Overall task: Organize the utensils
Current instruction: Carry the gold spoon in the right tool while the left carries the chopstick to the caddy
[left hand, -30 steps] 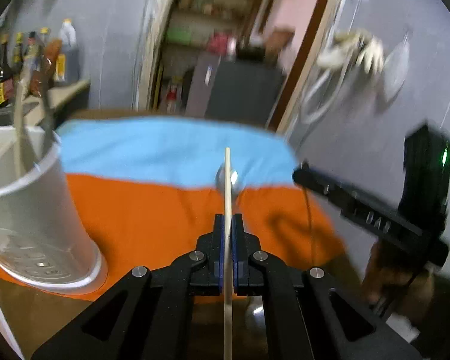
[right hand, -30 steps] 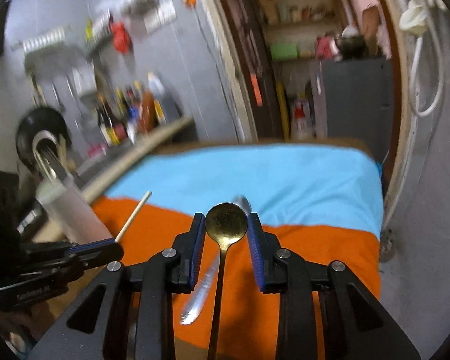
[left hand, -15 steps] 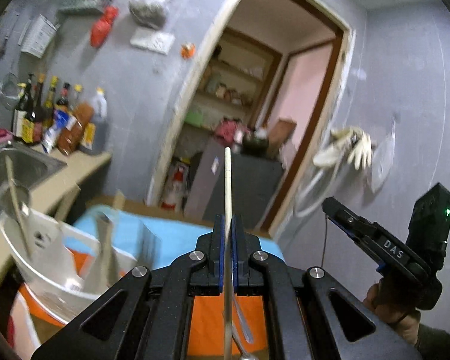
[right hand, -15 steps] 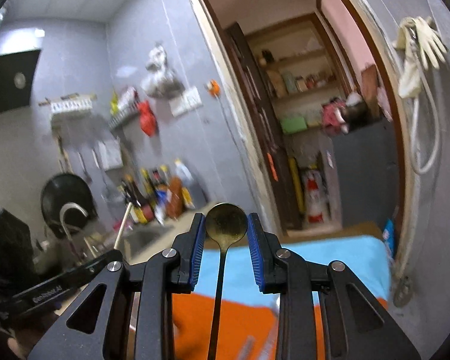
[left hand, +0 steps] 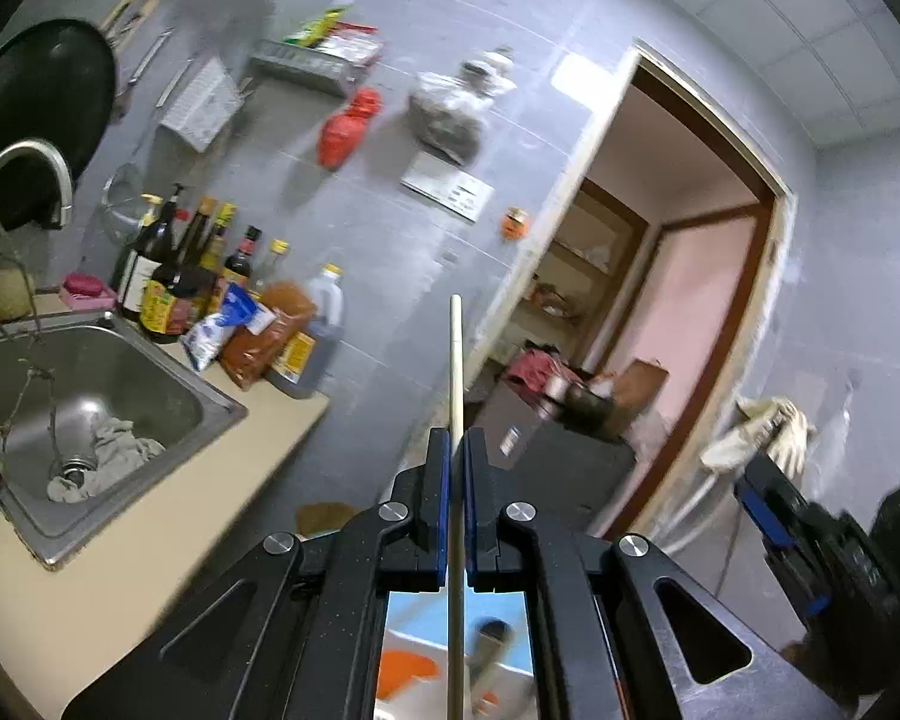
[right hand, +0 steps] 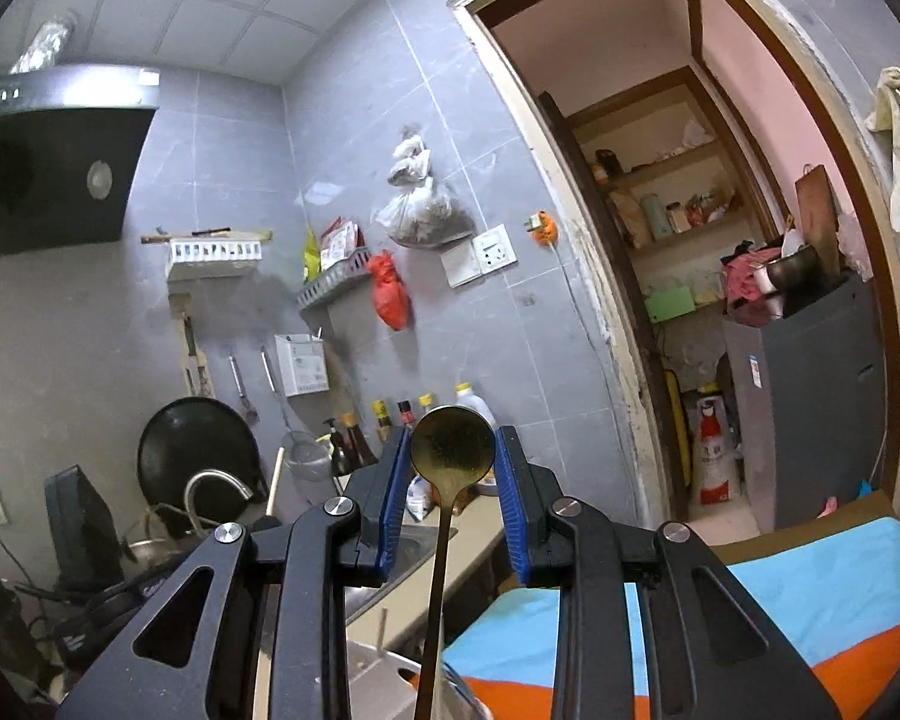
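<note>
1. A pale chopstick (left hand: 456, 372) is clenched upright in the left tongs (left hand: 456, 468), projecting beyond the tips.
2. A brass spoon (right hand: 452, 450) is gripped by the right tongs (right hand: 452, 480), bowl between the blue pads.

Dim, cool indoor light. Left view: motion blur smears the bags (left hand: 450, 114) up-left of the gripper and the gloves (left hand: 762, 432) to its right. Right view is sharper. Fisheye bending and black corners in both.
</note>
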A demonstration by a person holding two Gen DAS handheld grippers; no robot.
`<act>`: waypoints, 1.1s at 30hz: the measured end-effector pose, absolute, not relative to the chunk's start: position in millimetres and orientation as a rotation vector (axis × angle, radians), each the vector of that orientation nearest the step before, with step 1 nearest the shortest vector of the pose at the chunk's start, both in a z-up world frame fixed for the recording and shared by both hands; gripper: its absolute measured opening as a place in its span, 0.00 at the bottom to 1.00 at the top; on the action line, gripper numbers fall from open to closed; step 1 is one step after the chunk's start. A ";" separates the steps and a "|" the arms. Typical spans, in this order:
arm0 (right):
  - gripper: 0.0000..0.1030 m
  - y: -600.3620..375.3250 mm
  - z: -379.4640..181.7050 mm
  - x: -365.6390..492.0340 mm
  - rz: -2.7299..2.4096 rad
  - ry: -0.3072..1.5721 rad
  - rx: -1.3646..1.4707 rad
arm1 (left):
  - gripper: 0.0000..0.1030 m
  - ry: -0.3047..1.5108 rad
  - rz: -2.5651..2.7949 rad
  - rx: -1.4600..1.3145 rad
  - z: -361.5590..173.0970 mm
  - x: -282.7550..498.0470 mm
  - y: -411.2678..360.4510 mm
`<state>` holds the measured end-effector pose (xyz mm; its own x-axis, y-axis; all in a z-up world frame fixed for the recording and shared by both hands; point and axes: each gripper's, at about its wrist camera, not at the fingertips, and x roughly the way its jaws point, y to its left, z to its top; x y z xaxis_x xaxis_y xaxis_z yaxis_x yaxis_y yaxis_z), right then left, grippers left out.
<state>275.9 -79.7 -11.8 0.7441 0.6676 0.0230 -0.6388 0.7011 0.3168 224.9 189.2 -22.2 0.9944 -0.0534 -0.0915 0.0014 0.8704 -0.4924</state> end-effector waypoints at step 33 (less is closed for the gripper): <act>0.25 -39.0 -85.6 265.6 0.532 -0.002 0.265 | 0.02 -0.139 0.046 -0.244 -89.0 228.0 162.1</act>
<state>265.6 -39.0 -85.6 0.8624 0.5013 0.0707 -0.5019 0.8284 0.2487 228.0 162.1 -89.0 0.9893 0.0625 0.1317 -0.0287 0.9693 -0.2442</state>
